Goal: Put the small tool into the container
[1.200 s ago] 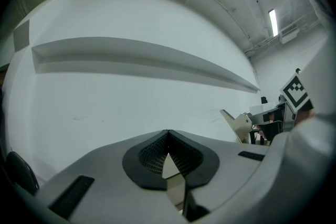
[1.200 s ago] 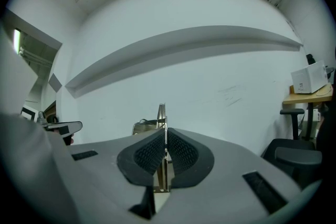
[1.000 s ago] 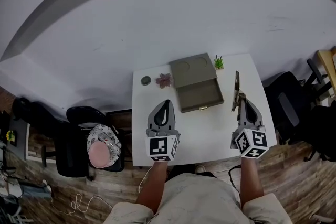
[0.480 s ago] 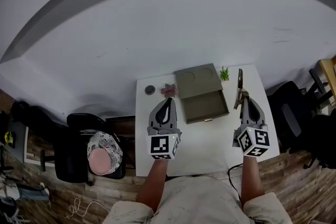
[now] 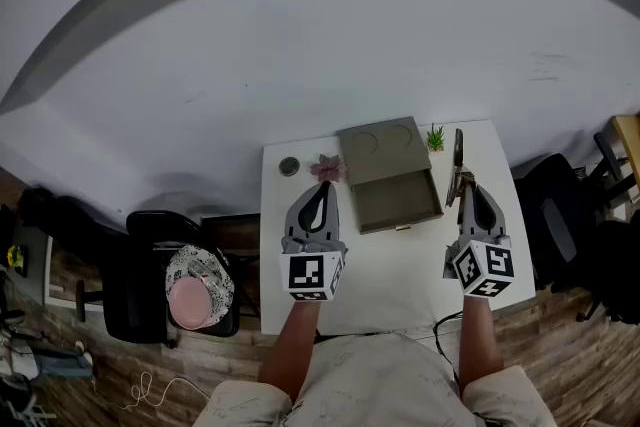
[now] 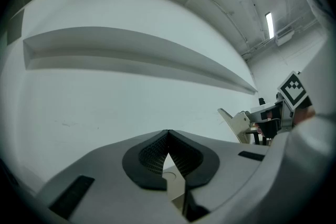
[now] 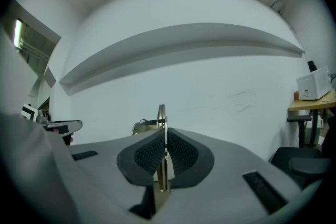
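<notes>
Container sits on the table (plant right, perhaps flower left).

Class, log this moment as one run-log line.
right gripper: shut on metal tool | left gripper: shut, empty | metal tool: right of drawer box, outside it | drawer box: drawer open

In the head view both hands sit hidden behind the marker cubes, and the near edge of the desk disappears under the person's forearms. The dark round thing at the far left corner and the pinkish thing beside it are too small to name. Whether the open drawer of the container holds anything cannot be told. A chair is cut off by the right edge.

In the left gripper view the left tool blocks the container — only a beige sliver shows under its pads. In the right gripper view the right tool covers the flanks of the thin metal piece — only its edge and top end show.
</notes>
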Tool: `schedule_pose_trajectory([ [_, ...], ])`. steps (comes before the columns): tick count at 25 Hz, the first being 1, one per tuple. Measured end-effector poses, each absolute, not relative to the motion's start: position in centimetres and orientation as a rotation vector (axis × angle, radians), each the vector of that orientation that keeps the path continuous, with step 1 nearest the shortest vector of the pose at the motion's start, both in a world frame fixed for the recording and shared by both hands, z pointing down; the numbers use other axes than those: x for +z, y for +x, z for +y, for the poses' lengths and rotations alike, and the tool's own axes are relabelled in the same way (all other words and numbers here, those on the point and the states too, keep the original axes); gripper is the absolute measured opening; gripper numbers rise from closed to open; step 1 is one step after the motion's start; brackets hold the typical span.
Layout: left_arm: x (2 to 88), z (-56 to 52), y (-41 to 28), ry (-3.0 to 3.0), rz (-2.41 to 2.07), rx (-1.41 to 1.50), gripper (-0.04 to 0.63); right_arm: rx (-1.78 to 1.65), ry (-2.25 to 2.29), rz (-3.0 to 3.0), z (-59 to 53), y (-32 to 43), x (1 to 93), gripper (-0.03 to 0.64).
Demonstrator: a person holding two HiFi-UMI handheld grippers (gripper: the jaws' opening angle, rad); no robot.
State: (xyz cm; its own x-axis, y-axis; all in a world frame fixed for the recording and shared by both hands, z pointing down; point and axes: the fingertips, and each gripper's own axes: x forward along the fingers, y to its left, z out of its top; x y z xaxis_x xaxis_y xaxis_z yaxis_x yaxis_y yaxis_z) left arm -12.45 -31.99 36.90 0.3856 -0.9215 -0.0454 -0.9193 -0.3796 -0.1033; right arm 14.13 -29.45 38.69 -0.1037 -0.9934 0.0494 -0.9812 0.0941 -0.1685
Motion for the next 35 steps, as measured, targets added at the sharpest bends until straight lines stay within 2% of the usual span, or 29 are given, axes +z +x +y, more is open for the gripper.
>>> schedule_pose_trajectory([
  [35, 42.0, -34.1, -13.2, -2.618, 1.699, -0.106, 0.006, -0.247, -2.076, 2.429, -32.9, 10.5, 41.9, 0.018],
])
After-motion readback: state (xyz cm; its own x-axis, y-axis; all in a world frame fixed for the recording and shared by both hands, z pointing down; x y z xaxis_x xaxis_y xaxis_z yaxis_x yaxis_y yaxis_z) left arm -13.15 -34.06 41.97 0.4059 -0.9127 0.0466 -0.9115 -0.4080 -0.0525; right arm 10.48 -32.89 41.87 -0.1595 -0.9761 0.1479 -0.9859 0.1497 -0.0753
